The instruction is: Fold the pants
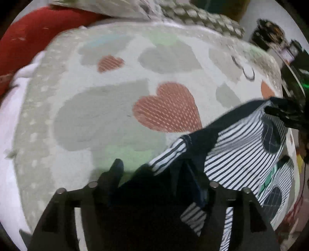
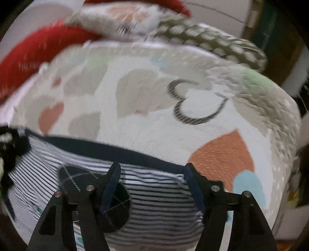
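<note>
The pants are white with thin navy stripes, dark round patches and a navy waistband, lying on a heart-patterned rug. In the left wrist view my left gripper has striped fabric and the dark band bunched between its fingers, lifted off the rug. My right gripper shows at the far right of that view, at the other end of the waistband. In the right wrist view my right gripper is open, its fingers spread above the striped cloth just below the waistband.
The rug has orange, grey and outlined hearts. A red cushion and a braided grey-white cushion lie at its far edge. Dark clutter stands at the far right. White floor borders the rug on the left.
</note>
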Action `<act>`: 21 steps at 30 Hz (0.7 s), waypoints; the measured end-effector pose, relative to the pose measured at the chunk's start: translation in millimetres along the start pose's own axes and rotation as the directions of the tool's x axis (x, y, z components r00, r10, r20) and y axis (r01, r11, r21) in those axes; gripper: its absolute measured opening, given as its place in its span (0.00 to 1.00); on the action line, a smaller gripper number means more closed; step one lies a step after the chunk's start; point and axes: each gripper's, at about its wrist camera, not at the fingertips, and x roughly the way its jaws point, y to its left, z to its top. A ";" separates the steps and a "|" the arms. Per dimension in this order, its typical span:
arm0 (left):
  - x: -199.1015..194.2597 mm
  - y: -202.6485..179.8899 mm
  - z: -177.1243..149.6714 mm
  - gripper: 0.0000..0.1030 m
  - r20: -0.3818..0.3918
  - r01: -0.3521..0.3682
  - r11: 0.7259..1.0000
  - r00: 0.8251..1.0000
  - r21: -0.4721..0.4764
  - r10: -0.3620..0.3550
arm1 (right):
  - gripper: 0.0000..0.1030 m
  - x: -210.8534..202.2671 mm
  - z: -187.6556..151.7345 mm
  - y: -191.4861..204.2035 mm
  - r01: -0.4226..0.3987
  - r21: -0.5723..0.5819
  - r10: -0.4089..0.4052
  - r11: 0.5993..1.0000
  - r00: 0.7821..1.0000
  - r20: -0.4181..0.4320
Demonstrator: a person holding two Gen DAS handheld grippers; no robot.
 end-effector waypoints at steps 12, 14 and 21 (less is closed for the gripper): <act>-17.1 -25.1 -8.2 0.05 0.097 -0.095 0.991 0.992 0.097 0.086 | 0.07 2.7 -15.7 -14.0 -0.107 0.086 0.103 0.990 0.993 0.050; -31.2 -30.2 -13.3 0.05 0.132 -0.119 0.988 0.986 0.097 0.105 | 0.07 -9.1 -18.5 -12.4 -0.106 0.099 0.098 0.989 0.992 0.082; -97.4 -51.0 -46.4 0.05 0.281 -0.168 0.982 0.950 0.084 0.138 | 0.07 -72.7 -49.8 1.1 -0.110 0.127 0.084 0.986 0.978 0.193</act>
